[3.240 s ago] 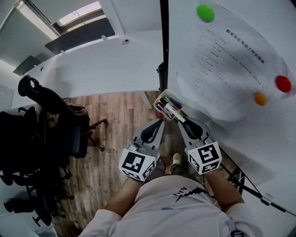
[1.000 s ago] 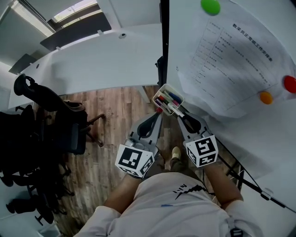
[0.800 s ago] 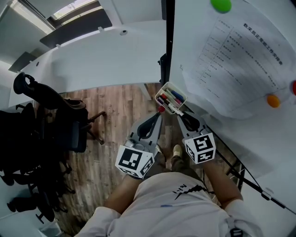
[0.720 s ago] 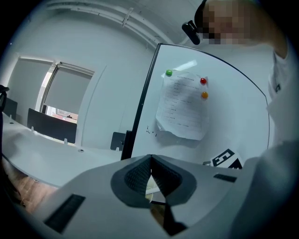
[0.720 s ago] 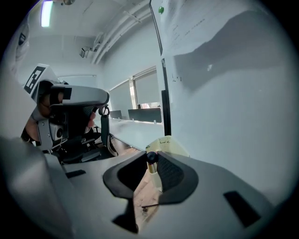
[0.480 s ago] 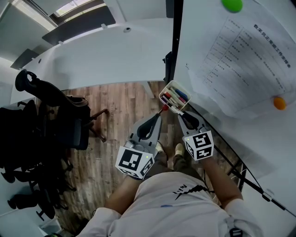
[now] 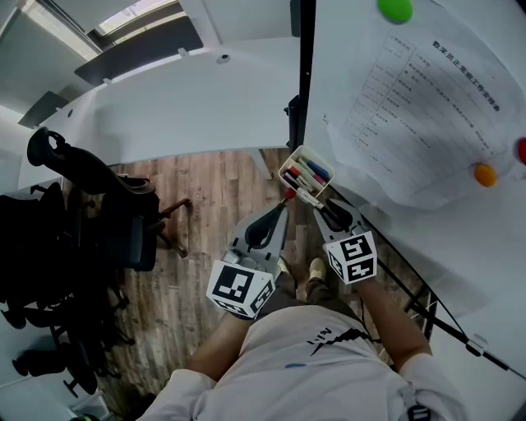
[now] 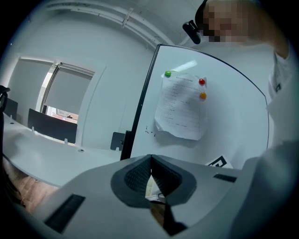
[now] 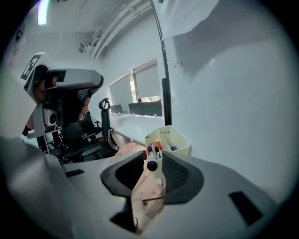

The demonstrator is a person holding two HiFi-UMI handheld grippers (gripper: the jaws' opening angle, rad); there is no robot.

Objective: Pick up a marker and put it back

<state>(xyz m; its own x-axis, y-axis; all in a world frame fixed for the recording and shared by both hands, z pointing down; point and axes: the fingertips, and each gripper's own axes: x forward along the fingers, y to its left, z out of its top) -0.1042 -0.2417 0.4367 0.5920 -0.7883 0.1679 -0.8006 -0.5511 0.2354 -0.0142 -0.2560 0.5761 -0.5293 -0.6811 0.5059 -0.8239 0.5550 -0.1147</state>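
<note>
A cream marker cup point(image 7: 289, 168) hangs on the whiteboard point(image 7: 427, 230) with several markers in it. A white marker with a black end point(image 9: 152, 164) lies tip-first in the cup point(image 9: 174, 140). Its black end sticks out between the jaws of my right gripper point(image 9: 153, 158). Those jaws have just been opening, and there is a gap on each side of the marker. In the head view the right gripper point(image 7: 319, 207) sits just below the cup. My left gripper point(image 7: 283, 207) is beside it, shut on nothing, with its pads point(image 8: 151, 161) meeting.
A printed sheet point(image 7: 411, 107) is pinned to the whiteboard by a green magnet point(image 7: 394, 8) and an orange magnet point(image 7: 485, 174). Black office chairs point(image 7: 82, 222) stand at the left on the wood floor. A long white desk point(image 7: 181, 107) runs behind. The board's stand legs point(image 7: 427, 316) are at the lower right.
My right gripper has come down a little with the marker, whose tip now rests in the cup. The left gripper has stayed where it was.
</note>
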